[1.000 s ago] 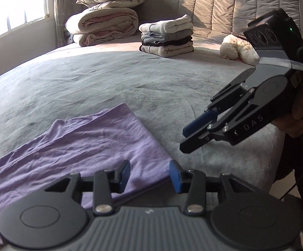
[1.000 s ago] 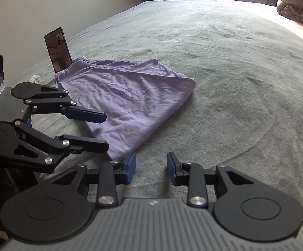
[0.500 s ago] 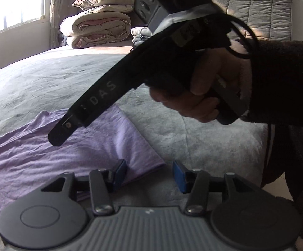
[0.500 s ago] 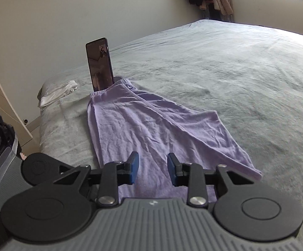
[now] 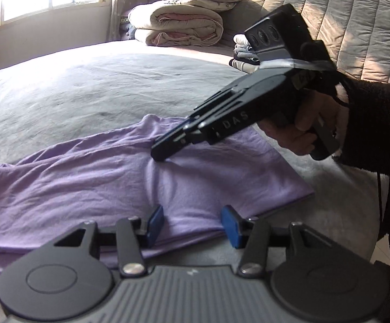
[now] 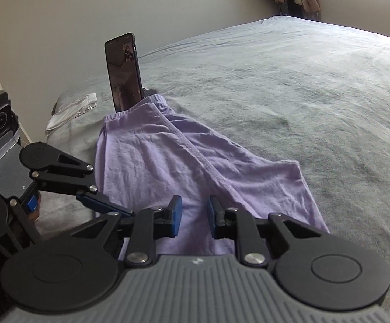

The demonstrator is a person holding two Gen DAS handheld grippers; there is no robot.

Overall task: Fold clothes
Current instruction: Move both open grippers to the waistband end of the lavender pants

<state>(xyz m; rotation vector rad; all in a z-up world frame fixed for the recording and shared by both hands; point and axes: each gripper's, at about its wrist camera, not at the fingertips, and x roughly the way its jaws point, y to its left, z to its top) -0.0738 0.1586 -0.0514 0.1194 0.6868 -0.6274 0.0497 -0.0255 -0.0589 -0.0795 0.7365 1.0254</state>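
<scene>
Against half a second ago, the right hand-held gripper [image 5: 158, 157] has dropped from above the cloth until its tip meets the lilac garment [image 5: 92, 177], and the left hand-held gripper [image 5: 192, 224] has edged forward over the cloth's near hem.

From the left wrist view, the lilac garment lies flat along the near edge of the grey bed [image 5: 87, 86], running from the far left to a folded corner on the right. The left hand-held gripper hovers over its near hem with fingers spread apart and nothing between them. To the right, a hand [image 5: 300, 134] in a dark sleeve [image 5: 375, 123] holds the right hand-held gripper, slanted down onto the middle of the garment.

In the right wrist view its blue pads [image 6: 174, 216] stand a narrow gap apart with cloth showing below; whether they pinch it I cannot tell. A phone [image 6: 123, 72] stands upright at the garment's far end.
</scene>
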